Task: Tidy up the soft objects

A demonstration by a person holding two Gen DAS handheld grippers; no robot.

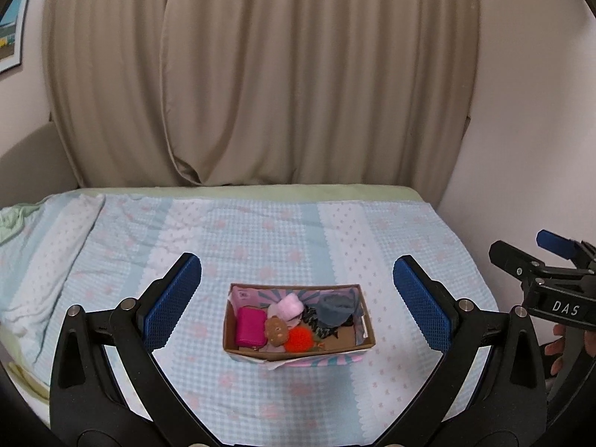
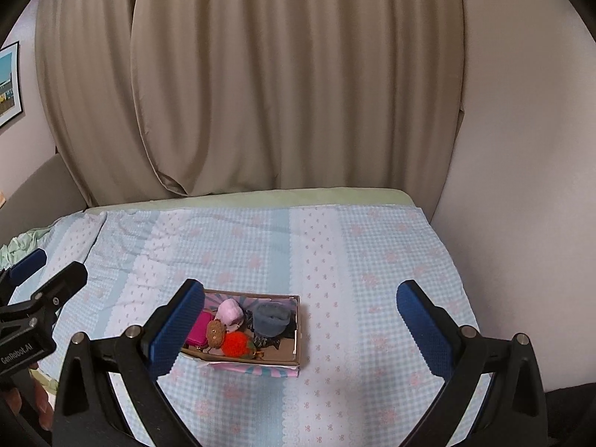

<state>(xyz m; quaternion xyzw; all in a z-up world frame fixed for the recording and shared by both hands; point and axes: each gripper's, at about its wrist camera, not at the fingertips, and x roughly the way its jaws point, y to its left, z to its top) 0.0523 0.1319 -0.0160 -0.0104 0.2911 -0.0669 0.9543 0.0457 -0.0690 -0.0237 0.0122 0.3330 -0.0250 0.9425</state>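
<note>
A small cardboard box (image 1: 363, 318) (image 2: 298, 335) sits on the bed and holds several soft items. Inside lie a magenta pouch (image 1: 251, 327) (image 2: 198, 329), a pale pink plush (image 1: 286, 307) (image 2: 230, 311), a brown round plush (image 1: 276, 330) (image 2: 216, 332), an orange pom-pom (image 1: 300, 339) (image 2: 235, 343) and a grey-blue cloth (image 1: 335, 310) (image 2: 272, 318). My left gripper (image 1: 297, 283) hangs open above the box, which shows between its fingers. My right gripper (image 2: 300, 307) is open too, with the box by its left finger. Neither holds anything.
The bed carries a light blue checked cover (image 1: 260, 231) (image 2: 372, 260). Beige curtains (image 1: 260, 74) hang behind it and a pale wall (image 2: 521, 149) borders its right side. A framed picture (image 1: 11, 29) hangs at the far left. A hand (image 1: 558, 350) grips the right tool.
</note>
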